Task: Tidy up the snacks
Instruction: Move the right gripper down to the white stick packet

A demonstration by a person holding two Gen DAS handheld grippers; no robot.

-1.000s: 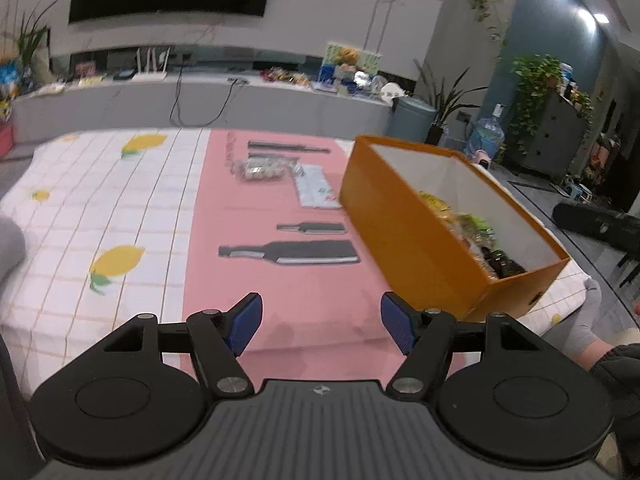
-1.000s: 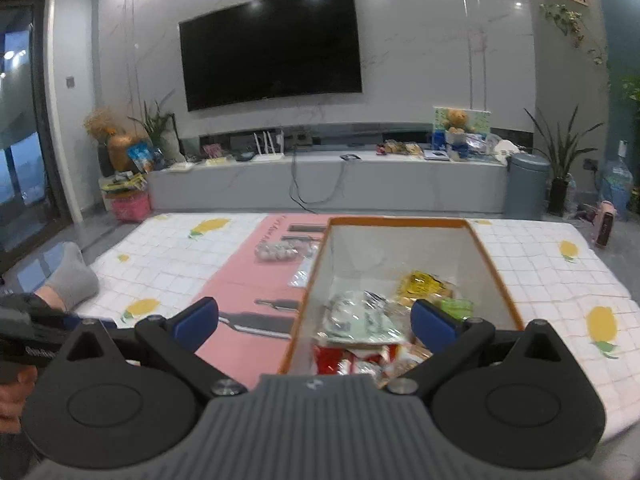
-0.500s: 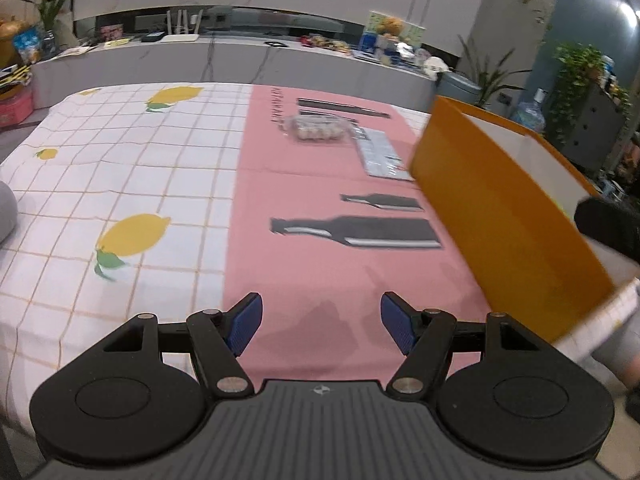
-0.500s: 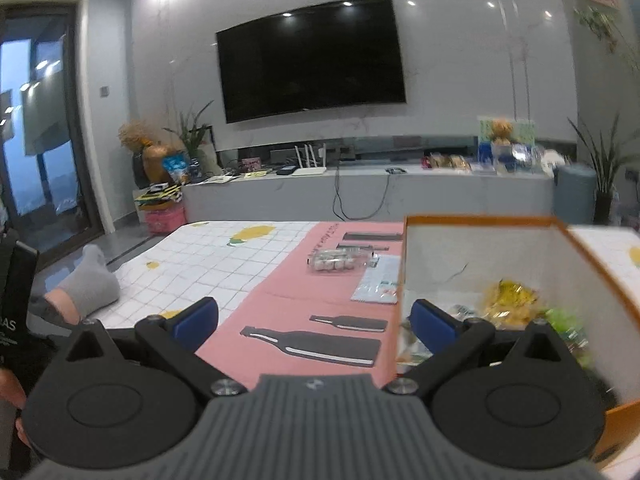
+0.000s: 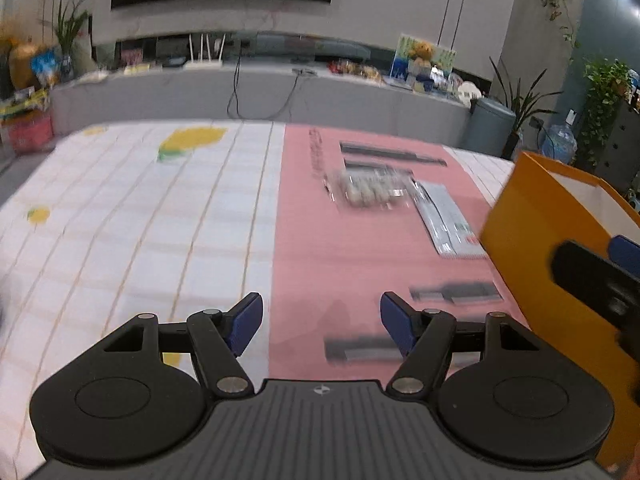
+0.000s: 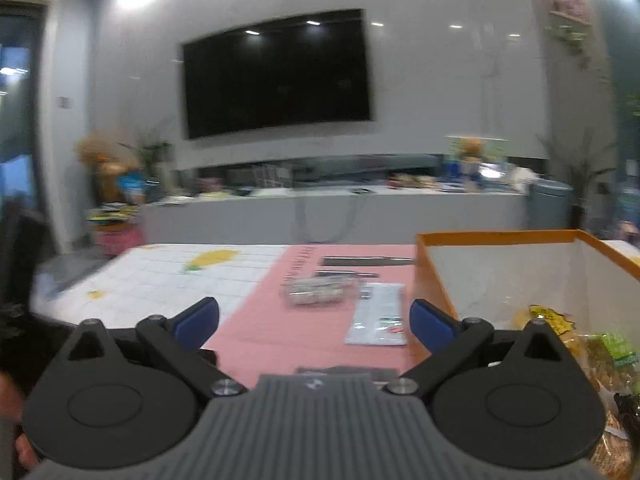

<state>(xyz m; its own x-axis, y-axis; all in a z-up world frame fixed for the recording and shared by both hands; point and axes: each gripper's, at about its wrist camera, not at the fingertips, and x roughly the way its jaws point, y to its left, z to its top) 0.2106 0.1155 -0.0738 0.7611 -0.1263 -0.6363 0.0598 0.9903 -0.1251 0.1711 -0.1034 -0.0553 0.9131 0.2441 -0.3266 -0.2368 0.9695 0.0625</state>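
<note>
Two snacks lie on the pink strip of the cloth: a clear packet of small pieces (image 5: 370, 191) (image 6: 316, 292) and a flat grey-white packet (image 5: 444, 222) (image 6: 378, 314) beside it. At the right stands an orange box (image 5: 540, 240) (image 6: 500, 264) with several snack packets (image 6: 552, 322) inside. My left gripper (image 5: 322, 322) is open over the cloth, nothing between its fingers. My right gripper (image 6: 314, 322) has its jaws closing, wide apart and empty, short of both packets. One finger of it (image 5: 592, 276) shows in the left wrist view by the box.
The cloth (image 5: 140, 216) is white-checked with lemon prints and covers a low surface; bottle shapes (image 5: 456, 292) are printed on the pink strip. Behind runs a grey TV bench (image 6: 340, 216) with clutter, a wall TV (image 6: 276, 72), plants and a grey bin (image 5: 490, 128).
Both grippers moved left and lower, off the box toward the pink strip. The box slid to the right edge of both views, and the two packets grew nearer. The right jaws narrowed slightly.
</note>
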